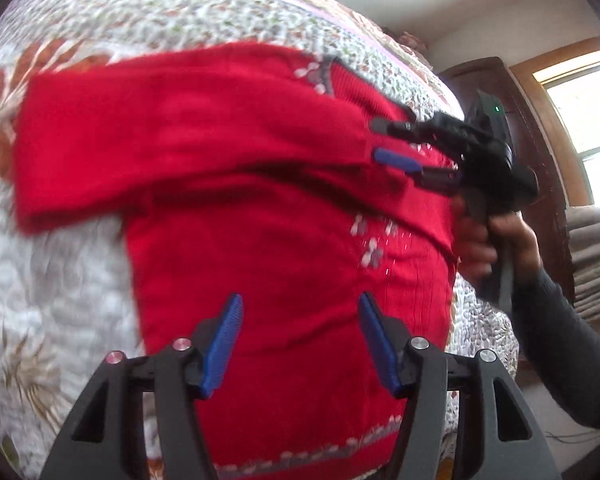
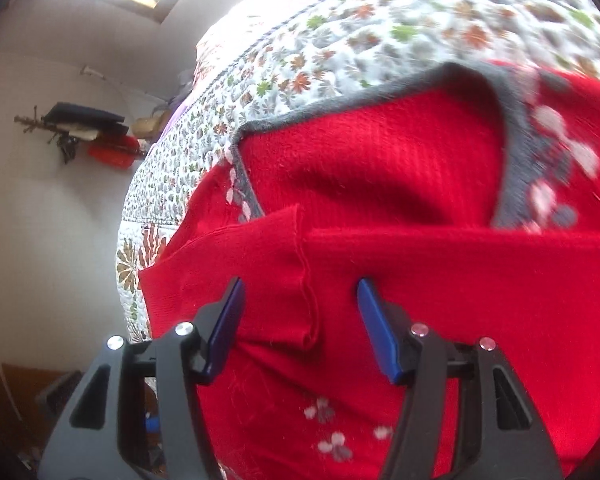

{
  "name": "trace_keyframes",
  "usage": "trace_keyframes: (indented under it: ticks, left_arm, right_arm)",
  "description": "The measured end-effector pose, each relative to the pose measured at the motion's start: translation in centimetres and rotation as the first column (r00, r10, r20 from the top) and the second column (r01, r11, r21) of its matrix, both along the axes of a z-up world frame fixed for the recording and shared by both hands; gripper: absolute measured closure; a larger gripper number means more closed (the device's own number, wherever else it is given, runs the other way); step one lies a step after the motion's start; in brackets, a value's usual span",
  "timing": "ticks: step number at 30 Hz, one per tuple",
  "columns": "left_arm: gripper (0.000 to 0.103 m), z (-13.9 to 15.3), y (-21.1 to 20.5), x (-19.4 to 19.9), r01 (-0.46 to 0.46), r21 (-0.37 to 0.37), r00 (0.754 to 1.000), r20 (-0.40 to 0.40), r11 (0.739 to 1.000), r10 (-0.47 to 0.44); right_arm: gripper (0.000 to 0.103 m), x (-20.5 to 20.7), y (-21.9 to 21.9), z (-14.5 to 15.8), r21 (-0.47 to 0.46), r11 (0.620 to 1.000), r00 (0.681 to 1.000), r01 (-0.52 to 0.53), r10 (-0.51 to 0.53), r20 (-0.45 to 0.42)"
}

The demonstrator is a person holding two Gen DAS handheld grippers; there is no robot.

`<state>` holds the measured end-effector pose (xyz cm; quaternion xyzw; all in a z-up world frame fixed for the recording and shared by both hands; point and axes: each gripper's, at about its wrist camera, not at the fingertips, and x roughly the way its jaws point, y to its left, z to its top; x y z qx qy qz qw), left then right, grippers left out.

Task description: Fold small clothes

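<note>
Left wrist view: white quilted bedspread with orange, brown and green floral print [image 1: 68,264] covers the bed, filling most of the frame. Red knit sweater with grey trim and white-and-grey flower embroidery [image 1: 284,240] lies flat on it. 1 red sleeve [image 1: 148,152] is folded across the chest, cuff end toward frame left. Dark wooden cabinet [image 1: 540,152] and bright window stand at far right. Person's hand [image 1: 496,240], in a dark grey sleeve [image 1: 568,344], grips the handle of the right gripper [image 1: 392,142]. Its 2 fingers, 1 black-looking and 1 blue-padded, sit apart just over the sleeve near the shoulder; nothing is visibly pinched between them. Left gripper [image 1: 300,340] hovers over the lower body of the sweater, blue pads spread wide, holding nothing.

Right wrist view: sweater [image 2: 380,184] with its grey V-neck collar [image 2: 516,148] fills the frame, bedspread [image 2: 340,32] beyond. Folded sleeve [image 2: 460,272] crosses below the neckline. Right gripper [image 2: 300,320] has its blue pads wide apart, straddling a raised seam of red fabric; whether the pads touch it cannot be told. Wall shelf with dark and red items [image 2: 88,132] hangs at left.
</note>
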<state>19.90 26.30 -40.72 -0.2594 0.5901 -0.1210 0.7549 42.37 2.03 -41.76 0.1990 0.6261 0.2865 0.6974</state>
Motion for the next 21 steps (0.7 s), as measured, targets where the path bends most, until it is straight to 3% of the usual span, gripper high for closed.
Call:
trace_keyframes:
  ticks: [2, 4, 6, 11, 13, 17, 21]
  left_arm:
    - [0.043, -0.2, 0.2, -1.0, -0.020, -0.008, 1.000, -0.019, 1.000, 0.019]
    - [0.043, -0.4, 0.5, -1.7, -0.035, -0.016, 0.999, -0.035, 0.999, 0.034]
    - [0.043, -0.5, 0.8, -2.1, -0.048, -0.027, 0.998, -0.043, 0.998, 0.046]
    - [0.043, -0.5, 1.7, -2.6, -0.068, -0.037, 0.997, -0.045, 0.997, 0.066]
    - [0.043, -0.5, 1.9, -2.6, -0.073, -0.038, 0.996, -0.046, 0.997, 0.071]
    - [0.043, -0.4, 2.0, -2.7, -0.080, -0.036, 0.996, -0.054, 0.996, 0.078]
    - [0.043, -0.3, 2.5, -3.0, -0.092, -0.031, 0.994, -0.063, 0.995, 0.090]
  right_arm:
    - [0.049, 0.3, 0.4, -0.2, 0.001, 1.000, 1.000, -0.017, 0.017, 0.004]
    - [0.067, 0.4, 0.7, -0.5, 0.022, 0.999, 0.999, -0.029, 0.029, -0.022]
    - [0.078, 0.6, 0.9, -0.9, 0.046, 0.998, 0.998, -0.036, 0.038, -0.047]
    - [0.081, 1.3, 0.9, -1.7, 0.080, 0.997, 0.995, -0.022, 0.030, -0.098]
    - [0.098, 1.7, 0.6, -1.7, 0.096, 0.995, 0.993, -0.020, 0.031, -0.115]
    - [0.100, 1.6, -0.6, -0.4, 0.133, 0.991, 0.992, 0.000, 0.017, -0.128]
    - [0.100, 0.9, -2.6, 3.3, 0.153, 0.988, 0.997, 0.028, -0.016, -0.079]
